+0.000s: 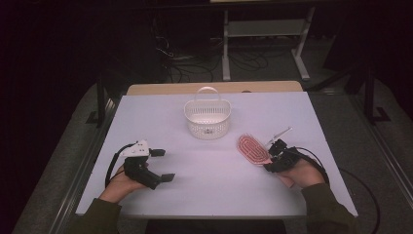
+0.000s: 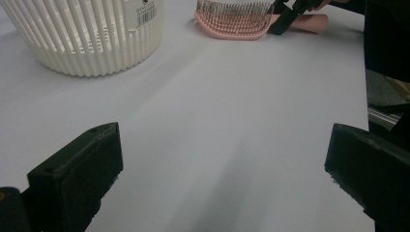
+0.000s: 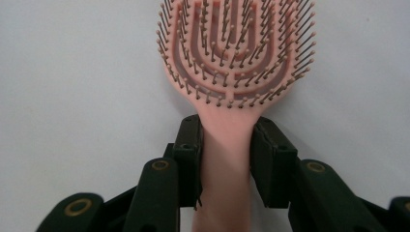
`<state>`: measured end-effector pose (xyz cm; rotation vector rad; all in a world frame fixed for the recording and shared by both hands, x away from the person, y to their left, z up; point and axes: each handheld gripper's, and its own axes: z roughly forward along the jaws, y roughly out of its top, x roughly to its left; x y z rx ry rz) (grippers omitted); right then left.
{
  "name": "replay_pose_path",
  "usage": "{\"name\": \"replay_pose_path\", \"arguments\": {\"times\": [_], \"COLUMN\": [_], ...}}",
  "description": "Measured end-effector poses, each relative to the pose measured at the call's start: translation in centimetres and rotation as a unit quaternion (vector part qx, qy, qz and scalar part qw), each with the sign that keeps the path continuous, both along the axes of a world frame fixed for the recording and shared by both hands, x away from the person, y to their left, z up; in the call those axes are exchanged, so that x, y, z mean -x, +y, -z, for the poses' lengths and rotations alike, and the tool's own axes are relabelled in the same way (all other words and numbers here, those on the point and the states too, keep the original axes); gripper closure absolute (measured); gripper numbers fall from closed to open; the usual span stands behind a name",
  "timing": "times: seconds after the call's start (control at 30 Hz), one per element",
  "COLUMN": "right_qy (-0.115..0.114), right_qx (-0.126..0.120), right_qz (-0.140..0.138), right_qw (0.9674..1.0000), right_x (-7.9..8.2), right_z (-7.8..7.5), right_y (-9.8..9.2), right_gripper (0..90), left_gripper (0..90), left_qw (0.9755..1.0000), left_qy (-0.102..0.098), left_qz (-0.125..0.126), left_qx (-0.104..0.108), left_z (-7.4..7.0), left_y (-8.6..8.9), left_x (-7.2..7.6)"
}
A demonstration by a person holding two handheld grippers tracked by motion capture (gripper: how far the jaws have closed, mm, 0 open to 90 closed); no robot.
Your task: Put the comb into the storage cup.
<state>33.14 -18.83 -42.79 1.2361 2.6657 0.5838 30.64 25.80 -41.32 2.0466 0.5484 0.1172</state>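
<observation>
Altogether: one hairbrush point(image 3: 232, 72), one basket point(image 1: 207, 117), two hand-held grippers.

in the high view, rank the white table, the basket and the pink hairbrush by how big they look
1. white table, by far the largest.
2. white slatted basket.
3. pink hairbrush, smallest, although it lies nearer the camera; the right hand-held gripper covers its handle.

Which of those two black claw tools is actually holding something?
The right gripper: its jaws clamp the pink hairbrush by its handle. The left gripper gapes open over bare table.
</observation>
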Motion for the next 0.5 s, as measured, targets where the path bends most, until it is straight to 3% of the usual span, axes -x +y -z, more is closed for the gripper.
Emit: {"name": "replay_pose_path", "arguments": {"times": [0.5], "right_qy": [0.004], "right_qx": [-0.002], "right_qz": [0.013], "right_qw": [0.9999], "right_x": [-0.02], "right_z": [-0.01], "right_y": [-0.01], "right_gripper": [68.8], "left_gripper": [0.0], "left_qw": [1.0], "left_qy": [0.0], "left_qz": [0.0], "left_qx": [0.0], "left_z": [-0.02], "left_y": [-0.01], "left_x": [0.04]}}
